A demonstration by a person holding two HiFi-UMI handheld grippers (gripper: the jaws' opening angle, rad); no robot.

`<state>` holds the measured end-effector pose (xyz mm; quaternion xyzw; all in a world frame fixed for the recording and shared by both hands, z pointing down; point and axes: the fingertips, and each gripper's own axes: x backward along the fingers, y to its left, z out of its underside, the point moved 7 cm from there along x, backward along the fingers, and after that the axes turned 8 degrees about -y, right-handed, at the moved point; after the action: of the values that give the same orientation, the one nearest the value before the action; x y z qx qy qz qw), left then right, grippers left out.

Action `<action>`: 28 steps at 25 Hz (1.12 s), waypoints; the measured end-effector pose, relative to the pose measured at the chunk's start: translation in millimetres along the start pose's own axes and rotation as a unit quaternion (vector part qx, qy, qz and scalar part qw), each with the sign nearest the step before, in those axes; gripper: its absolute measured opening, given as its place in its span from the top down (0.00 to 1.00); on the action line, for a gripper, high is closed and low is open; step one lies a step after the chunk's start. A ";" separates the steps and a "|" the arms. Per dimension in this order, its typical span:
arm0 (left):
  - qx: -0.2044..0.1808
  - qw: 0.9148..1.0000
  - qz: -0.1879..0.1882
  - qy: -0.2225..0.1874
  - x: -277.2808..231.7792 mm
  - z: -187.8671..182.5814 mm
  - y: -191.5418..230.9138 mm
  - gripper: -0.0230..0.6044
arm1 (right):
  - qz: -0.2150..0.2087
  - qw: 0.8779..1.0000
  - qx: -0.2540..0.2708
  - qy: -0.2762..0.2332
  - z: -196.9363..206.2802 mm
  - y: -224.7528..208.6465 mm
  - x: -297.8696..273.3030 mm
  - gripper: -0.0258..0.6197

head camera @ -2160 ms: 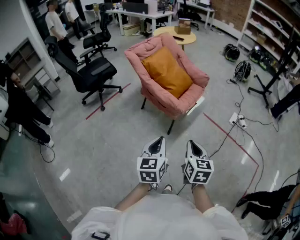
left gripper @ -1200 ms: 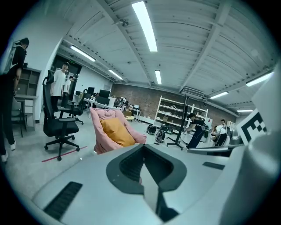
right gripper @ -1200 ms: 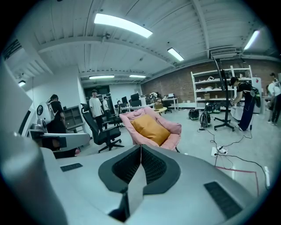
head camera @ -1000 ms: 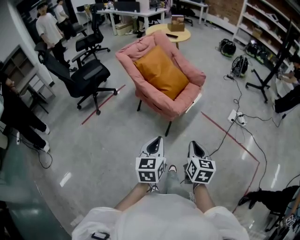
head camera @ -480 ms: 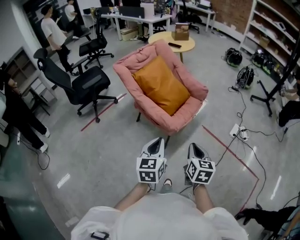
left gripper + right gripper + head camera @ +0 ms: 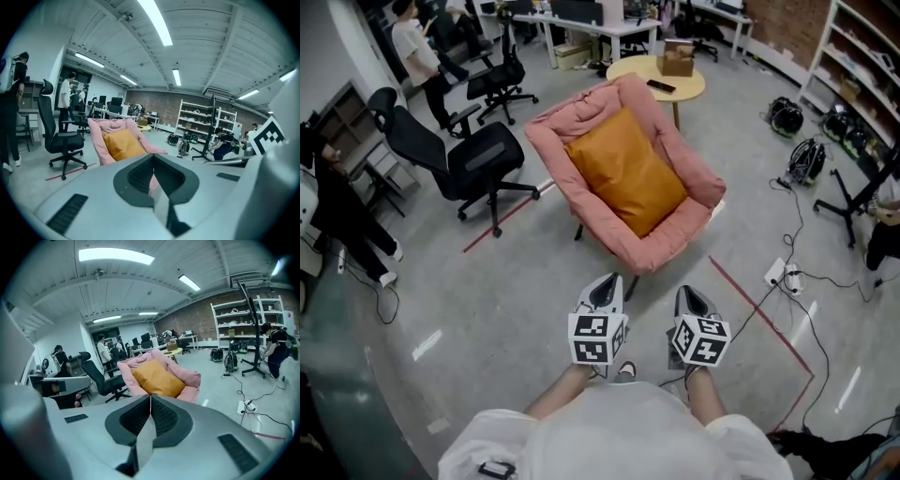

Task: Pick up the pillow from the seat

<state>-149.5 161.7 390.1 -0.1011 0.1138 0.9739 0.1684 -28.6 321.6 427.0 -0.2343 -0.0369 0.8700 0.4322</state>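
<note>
An orange pillow leans against the back of a pink padded armchair in the middle of the floor. It also shows in the left gripper view, the pillow, and in the right gripper view, the pillow. My left gripper and right gripper are held side by side in front of me, short of the chair's front edge. Both are shut with nothing between the jaws. They point toward the chair.
A black office chair stands left of the armchair. A round yellow table with a box stands behind it. Cables and a power strip lie on the floor at right, near red floor tape. People stand at the left.
The armchair and pillow have come closer and lower in the head view as I walk toward them. Both grippers stay shut and side by side.
</note>
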 end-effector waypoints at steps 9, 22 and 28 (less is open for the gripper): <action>0.005 0.999 -0.034 0.006 -22.0 2.1 5.3 0.95 | -0.021 0.999 0.006 0.035 -2.4 -26.1 -28.1 0.91; 0.008 0.999 -0.046 0.017 -65.8 -2.6 20.6 0.95 | -0.022 0.999 0.003 0.047 -14.3 -41.7 -71.8 0.91; 0.014 0.999 -0.037 0.009 -117.2 -20.3 34.4 0.95 | -0.005 0.999 0.006 0.042 -39.4 -58.0 -109.0 0.91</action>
<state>-50.2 89.2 404.8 -0.1112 0.1253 0.9645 0.2043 87.6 268.5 448.4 -0.2676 -0.0149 0.8575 0.4392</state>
